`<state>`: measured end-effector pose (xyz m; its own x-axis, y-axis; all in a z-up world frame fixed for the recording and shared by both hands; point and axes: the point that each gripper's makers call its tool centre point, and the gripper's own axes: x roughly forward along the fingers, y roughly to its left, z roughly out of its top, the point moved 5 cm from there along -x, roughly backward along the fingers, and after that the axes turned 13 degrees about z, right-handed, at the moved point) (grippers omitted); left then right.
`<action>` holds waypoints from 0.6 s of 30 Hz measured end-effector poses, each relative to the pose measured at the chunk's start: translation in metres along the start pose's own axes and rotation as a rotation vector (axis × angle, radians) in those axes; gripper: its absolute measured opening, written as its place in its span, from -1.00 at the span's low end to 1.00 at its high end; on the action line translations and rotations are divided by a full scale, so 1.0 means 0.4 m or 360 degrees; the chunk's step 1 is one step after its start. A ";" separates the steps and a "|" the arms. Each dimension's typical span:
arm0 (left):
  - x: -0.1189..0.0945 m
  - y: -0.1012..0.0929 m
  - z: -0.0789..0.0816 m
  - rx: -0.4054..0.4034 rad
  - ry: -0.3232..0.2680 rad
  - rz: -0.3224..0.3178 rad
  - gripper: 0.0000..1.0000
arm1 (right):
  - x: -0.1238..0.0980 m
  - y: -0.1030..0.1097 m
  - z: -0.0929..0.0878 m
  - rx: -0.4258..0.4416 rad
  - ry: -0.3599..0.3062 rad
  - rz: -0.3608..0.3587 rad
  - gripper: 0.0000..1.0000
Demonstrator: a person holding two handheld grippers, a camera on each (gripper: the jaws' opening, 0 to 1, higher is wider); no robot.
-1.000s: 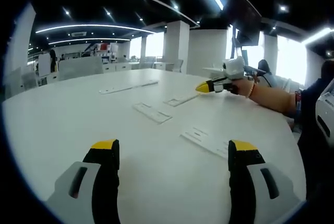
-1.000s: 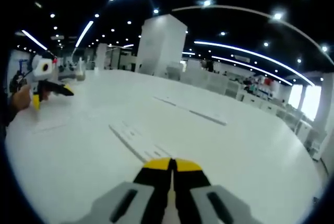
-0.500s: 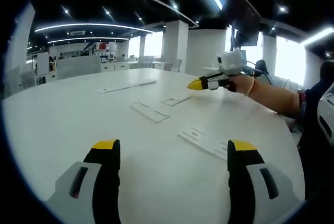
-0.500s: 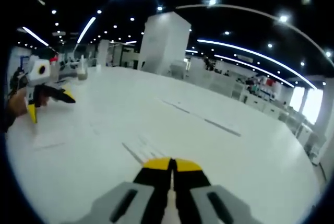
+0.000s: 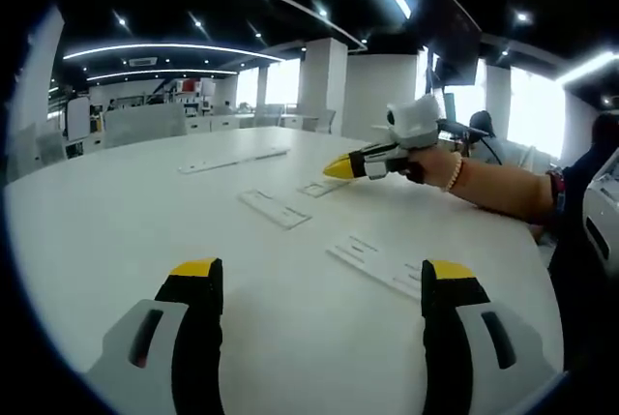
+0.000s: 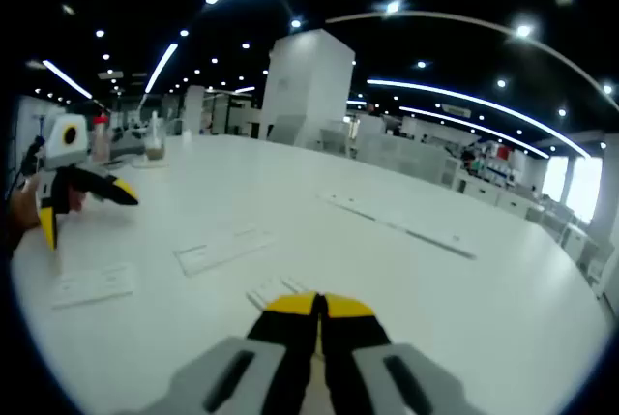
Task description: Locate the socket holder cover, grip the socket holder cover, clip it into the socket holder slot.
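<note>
While plates dot the table (image 5: 116, 212) — right gripper (image 6: 319, 305) pinched.

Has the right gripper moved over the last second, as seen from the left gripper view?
Yes. The right gripper has slid leftward across the table, its closed yellow tip now above the small flat white plate that it earlier sat right of.

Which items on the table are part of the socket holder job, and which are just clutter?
Job:
white flat plates on the table
long white strip
right gripper, shut
left gripper, open

Lying about:
bottles and cups at the far edge
chairs

Can't tell cover from holder among the plates.
</note>
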<state>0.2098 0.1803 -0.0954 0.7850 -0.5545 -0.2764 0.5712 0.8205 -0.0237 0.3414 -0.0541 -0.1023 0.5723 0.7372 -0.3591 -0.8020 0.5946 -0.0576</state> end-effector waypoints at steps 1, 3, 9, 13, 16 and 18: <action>0.000 0.000 0.000 0.0002 0.0000 -0.0002 0.67 | 0.001 0.000 0.000 0.0003 -0.0004 0.0004 -0.93; -0.001 -0.001 0.000 0.0003 0.0002 -0.0007 0.67 | 0.005 0.002 0.001 0.0013 -0.0014 0.0019 -0.93; -0.001 -0.002 -0.002 0.0006 0.0009 -0.0011 0.67 | 0.007 0.004 -0.004 0.0028 -0.0011 0.0029 -0.93; -0.003 -0.003 0.000 0.0010 0.0000 -0.0007 0.67 | 0.008 0.005 -0.009 -0.0004 0.0015 0.0015 -0.93; -0.003 -0.003 0.001 0.0010 -0.0003 -0.0005 0.67 | 0.008 0.009 -0.011 -0.0008 0.0020 0.0015 -0.93; -0.004 -0.001 0.002 0.0007 -0.0008 -0.0002 0.67 | 0.009 0.011 -0.012 -0.0016 0.0026 0.0013 -0.93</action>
<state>0.2084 0.1808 -0.0940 0.7855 -0.5561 -0.2716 0.5732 0.8192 -0.0198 0.3390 -0.0505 -0.1082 0.5631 0.7364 -0.3750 -0.8082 0.5853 -0.0642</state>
